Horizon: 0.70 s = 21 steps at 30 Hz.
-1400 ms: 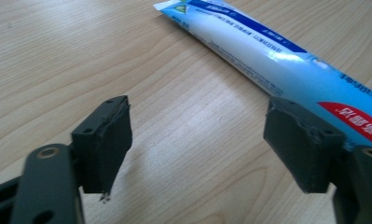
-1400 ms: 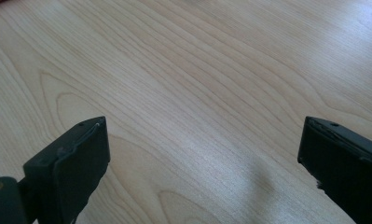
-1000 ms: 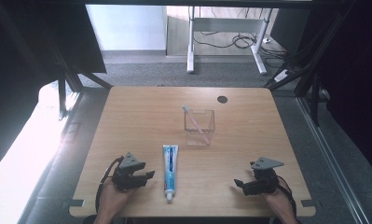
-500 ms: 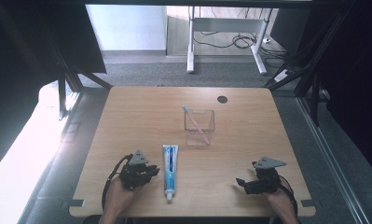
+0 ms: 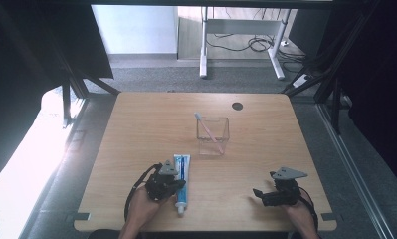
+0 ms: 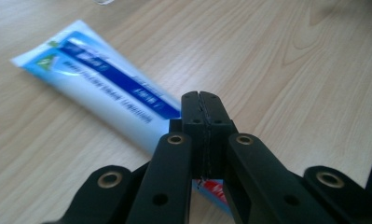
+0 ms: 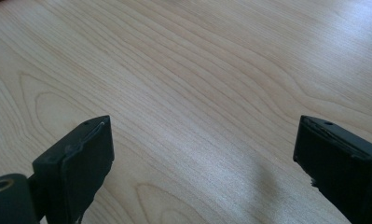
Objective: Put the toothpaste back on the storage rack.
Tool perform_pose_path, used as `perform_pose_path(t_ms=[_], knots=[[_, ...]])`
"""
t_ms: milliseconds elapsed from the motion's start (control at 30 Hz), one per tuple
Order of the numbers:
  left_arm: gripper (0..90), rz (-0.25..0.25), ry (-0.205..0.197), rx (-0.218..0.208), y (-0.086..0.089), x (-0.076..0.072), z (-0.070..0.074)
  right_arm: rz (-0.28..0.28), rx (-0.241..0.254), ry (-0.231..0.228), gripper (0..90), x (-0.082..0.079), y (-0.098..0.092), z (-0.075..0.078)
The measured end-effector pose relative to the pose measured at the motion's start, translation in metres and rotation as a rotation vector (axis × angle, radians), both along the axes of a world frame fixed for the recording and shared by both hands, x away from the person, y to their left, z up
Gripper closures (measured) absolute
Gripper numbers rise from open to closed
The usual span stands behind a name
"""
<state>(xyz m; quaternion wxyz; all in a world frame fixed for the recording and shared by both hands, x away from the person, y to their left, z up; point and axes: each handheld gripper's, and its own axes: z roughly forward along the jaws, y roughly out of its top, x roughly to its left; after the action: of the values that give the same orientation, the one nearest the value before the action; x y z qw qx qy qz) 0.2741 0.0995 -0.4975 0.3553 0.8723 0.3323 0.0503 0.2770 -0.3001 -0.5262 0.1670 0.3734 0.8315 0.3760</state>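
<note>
A blue-and-white toothpaste tube [image 5: 182, 169] [image 6: 104, 93] lies flat on the wooden table, cap toward the front edge. My left gripper [image 5: 180, 185] [image 6: 202, 100] is over the tube's cap end. Its jaws have just been closing and now stand shut, pads pressed together with nothing between them. My right gripper [image 5: 258, 193] [image 7: 204, 149] rests at the front right, open, with bare wood between its jaws. A clear square box [image 5: 221, 144] stands mid-table with a pink toothbrush [image 5: 208, 130] leaning in it.
The table [image 5: 136, 129] has a dark round hole [image 5: 237, 106] near its far edge. Dark frame legs flank both sides of the table. White desk legs [image 5: 203, 45] and cables stand on the floor beyond.
My left gripper has moved right, up against the toothpaste tube, and its jaws have closed. The right gripper, the tube, the box and the toothbrush have stayed put.
</note>
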Motion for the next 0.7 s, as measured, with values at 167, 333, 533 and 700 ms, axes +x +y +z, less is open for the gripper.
perform_pose_path(t_ms=[167, 333, 533, 700], knots=[[89.3, -0.028, 0.011, 0.018, -0.013, -0.001, -0.003, 0.005, -0.002, 0.005, 5.2, 0.000, 0.001, 0.000], [89.2, -0.031, 0.037, 0.024, -0.020, -0.003, -0.010, 0.012, -0.004, 0.003, 5.4, -0.001, 0.003, 0.000], [89.5, -0.033, 0.034, 0.047, -0.022, -0.006, -0.011, 0.018, -0.011, 0.006, 5.7, -0.001, 0.003, -0.001], [89.5, -0.034, 0.029, 0.070, -0.020, -0.007, -0.013, 0.016, -0.012, 0.004, 5.8, -0.001, 0.003, -0.001]])
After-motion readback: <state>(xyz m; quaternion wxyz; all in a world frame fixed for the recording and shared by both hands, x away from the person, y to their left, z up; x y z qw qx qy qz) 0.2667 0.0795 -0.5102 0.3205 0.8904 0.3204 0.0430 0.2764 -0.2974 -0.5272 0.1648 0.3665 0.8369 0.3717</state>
